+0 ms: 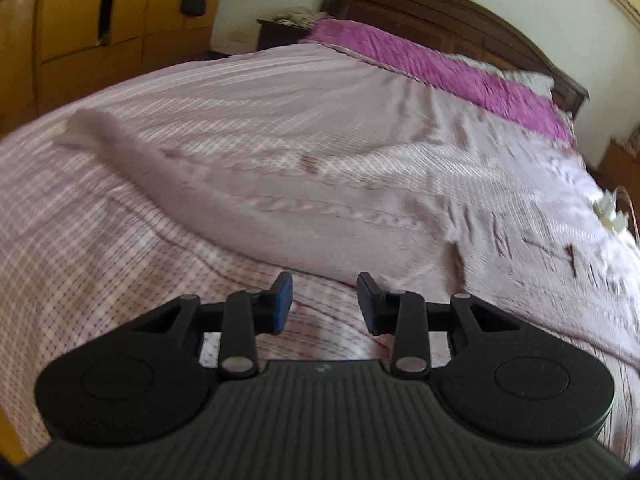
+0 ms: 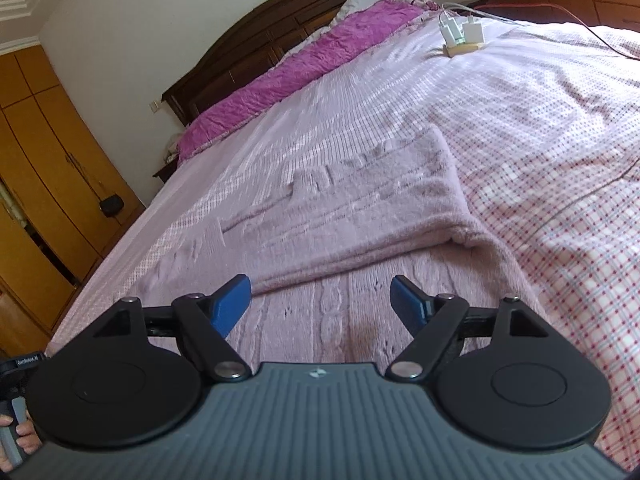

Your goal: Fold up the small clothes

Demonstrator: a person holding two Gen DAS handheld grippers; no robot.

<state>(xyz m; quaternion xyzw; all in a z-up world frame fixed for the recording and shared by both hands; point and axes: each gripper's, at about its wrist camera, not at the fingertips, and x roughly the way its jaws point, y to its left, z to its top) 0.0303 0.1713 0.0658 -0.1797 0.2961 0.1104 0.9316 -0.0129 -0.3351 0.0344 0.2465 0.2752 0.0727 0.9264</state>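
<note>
On the bed [image 1: 100, 240], under a pink checked cover, a pale mauve knit garment [image 1: 288, 216] lies spread flat, one long part reaching away to the left in the left wrist view. Nearer the camera, the left gripper [image 1: 325, 302] hovers above the cover just short of the garment's near edge, its blue-padded fingers [image 1: 283, 300] parted with nothing between them. To the right, a purple blanket [image 1: 448, 68] runs along the dark wooden headboard [image 1: 440, 12]. From the right wrist view, the garment [image 2: 360, 208] shows a folded layer on top of its cable-knit part, and the right gripper [image 2: 321, 300] hangs over that knit, fingers [image 2: 234, 300] wide and empty. White chargers [image 2: 460, 34] sit well beyond, near the bed's far right.
</note>
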